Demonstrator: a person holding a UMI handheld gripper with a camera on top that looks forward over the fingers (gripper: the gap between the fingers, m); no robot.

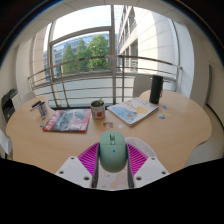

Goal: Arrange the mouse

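Observation:
A pale green computer mouse (112, 147) sits between my gripper's (112, 152) two fingers, its nose pointing away from me. Both pink pads (90, 157) press on its sides, so the gripper is shut on the mouse. The mouse is over the near edge of a round light wooden table (170, 130). I cannot tell whether its underside rests on the table or hangs just above it.
Beyond the fingers on the table stand a mug (98, 111), a colourful magazine (67, 121) to its left and a blue-covered book (133, 111) to its right. A small dark item (40, 108) is far left. A black chair back (155, 88) and windows lie behind.

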